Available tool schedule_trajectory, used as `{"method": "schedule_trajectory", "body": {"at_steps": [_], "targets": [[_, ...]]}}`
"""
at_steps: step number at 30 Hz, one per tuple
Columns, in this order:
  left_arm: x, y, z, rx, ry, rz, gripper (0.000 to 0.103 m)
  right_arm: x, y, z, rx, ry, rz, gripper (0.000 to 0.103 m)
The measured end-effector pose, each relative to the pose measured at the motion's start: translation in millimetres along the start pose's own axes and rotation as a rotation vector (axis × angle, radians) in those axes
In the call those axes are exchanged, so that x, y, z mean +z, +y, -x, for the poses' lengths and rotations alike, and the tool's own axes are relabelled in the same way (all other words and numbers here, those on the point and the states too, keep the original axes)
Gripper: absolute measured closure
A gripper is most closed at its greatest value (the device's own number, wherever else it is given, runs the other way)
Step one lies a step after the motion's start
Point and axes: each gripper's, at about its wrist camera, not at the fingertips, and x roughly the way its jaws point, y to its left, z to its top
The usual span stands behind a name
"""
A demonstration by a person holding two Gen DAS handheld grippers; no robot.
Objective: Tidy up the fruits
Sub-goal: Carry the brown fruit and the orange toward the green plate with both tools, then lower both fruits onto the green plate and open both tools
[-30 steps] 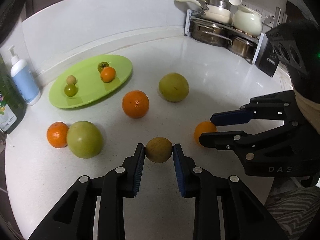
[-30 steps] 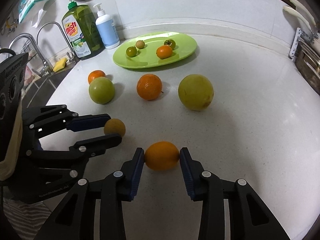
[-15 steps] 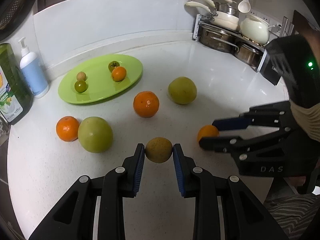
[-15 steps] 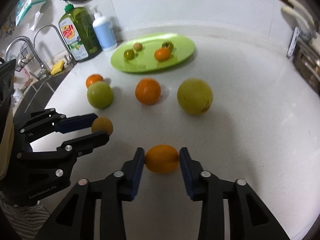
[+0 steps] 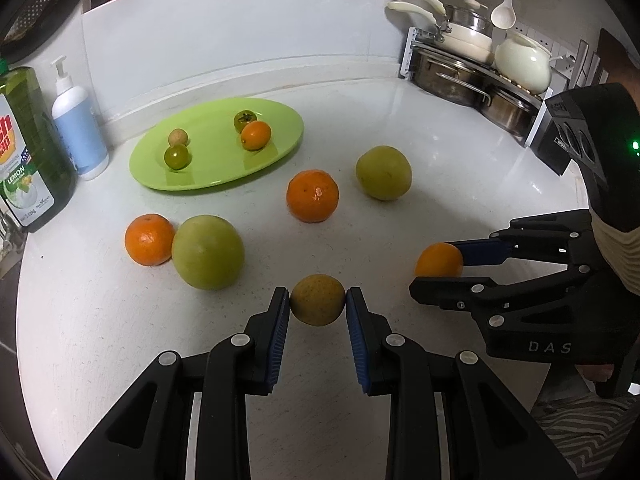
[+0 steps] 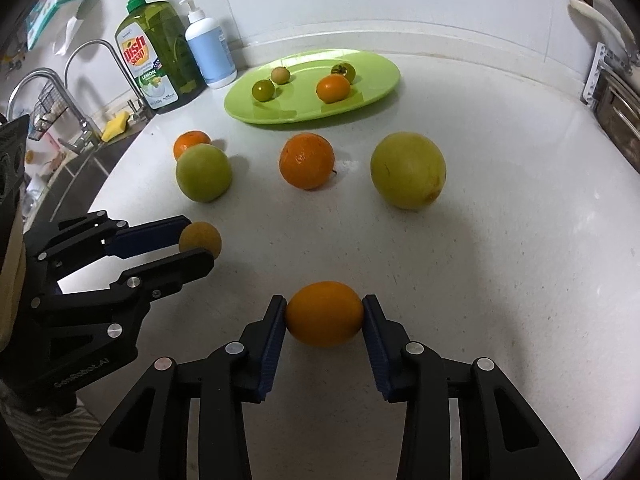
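Note:
My left gripper [image 5: 317, 304] is shut on a small yellow-brown fruit [image 5: 317, 299], held just above the white counter. My right gripper [image 6: 324, 316] is shut on a small orange fruit [image 6: 324, 314]. Each gripper shows in the other view, the right gripper [image 5: 440, 268] and the left gripper [image 6: 196, 246]. A green plate [image 5: 276, 160] at the back holds several small fruits. Loose on the counter are two oranges [image 5: 313, 196] [image 5: 149, 239] and two large green fruits [image 5: 208, 252] [image 5: 383, 173].
A green dish soap bottle [image 6: 154, 52] and a blue pump bottle [image 6: 210, 46] stand left of the plate. A sink with taps [image 6: 76, 92] lies at the far left. A rack of pots [image 5: 472, 64] stands at the back right.
Both grippers have stayed shut on their fruits and have lifted and tilted a little, so the plate and bottles sit lower and nearer in both views.

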Motion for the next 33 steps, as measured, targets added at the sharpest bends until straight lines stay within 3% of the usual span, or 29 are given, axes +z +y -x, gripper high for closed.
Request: {"method": "schedule_trajectory", "body": {"at_steps": [14, 20, 33], "targets": [[21, 5, 33, 0.006, -0.085, 0.015, 0.074, 23, 7, 32, -0.007, -0.106, 0.021, 0.064], [37, 12, 54, 0.045, -0.160, 0.018, 0.074, 47, 11, 47, -0.012, -0.185, 0.046, 0.064], [83, 47, 56, 0.109, -0.216, 0.049, 0.074, 112, 17, 51, -0.013, -0.307, 0.089, 0.064]]}}
